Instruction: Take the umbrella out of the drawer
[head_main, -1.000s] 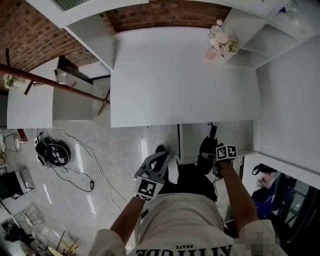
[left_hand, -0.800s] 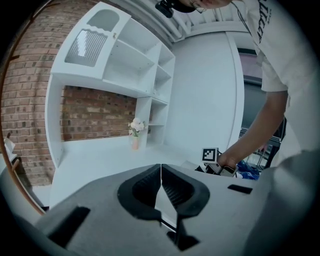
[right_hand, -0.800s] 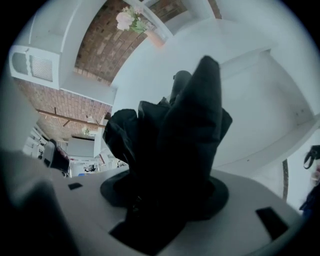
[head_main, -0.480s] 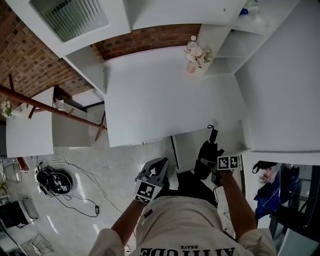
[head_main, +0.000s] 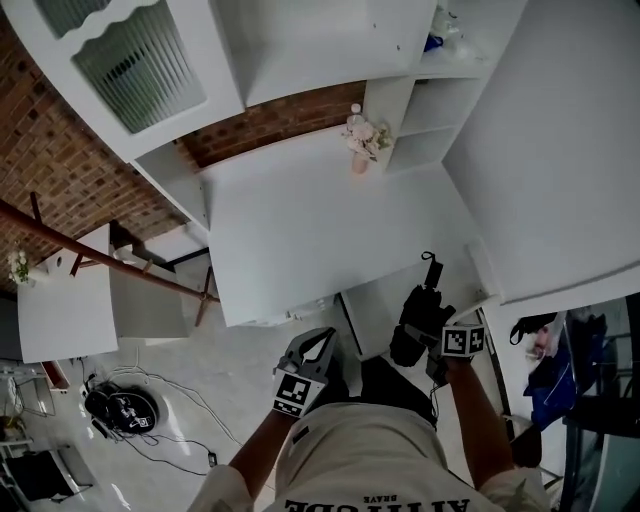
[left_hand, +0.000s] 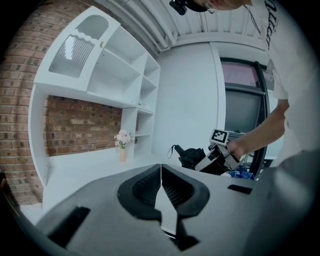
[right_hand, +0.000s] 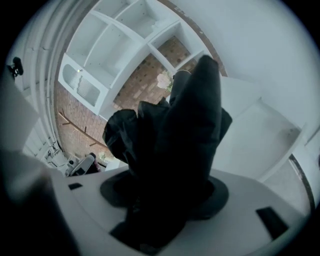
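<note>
Over the white drawer (head_main: 375, 312), black umbrella (head_main: 424, 305) higher than before in right gripper's (head_main: 418, 335) pinching fingers (left gripper's (head_main: 315, 342) fingers together)

White desk (head_main: 330, 225) taken as the reference. A drawer (head_main: 372, 310) is standing open at the desk's front edge, toward its right end. The right gripper (head_main: 418, 325) is clamping a black folded umbrella (head_main: 427, 298) over that drawer, with the umbrella's strap end pointing toward the desk top. The left gripper (head_main: 318, 340) is hanging just off the desk's front edge, left of the drawer, with nothing showing in it. A vase of pale flowers (head_main: 358, 142) is standing at the desk's back right corner. On the floor off the desk's left front, a round black device (head_main: 125, 410) is lying among loose cables.
</note>
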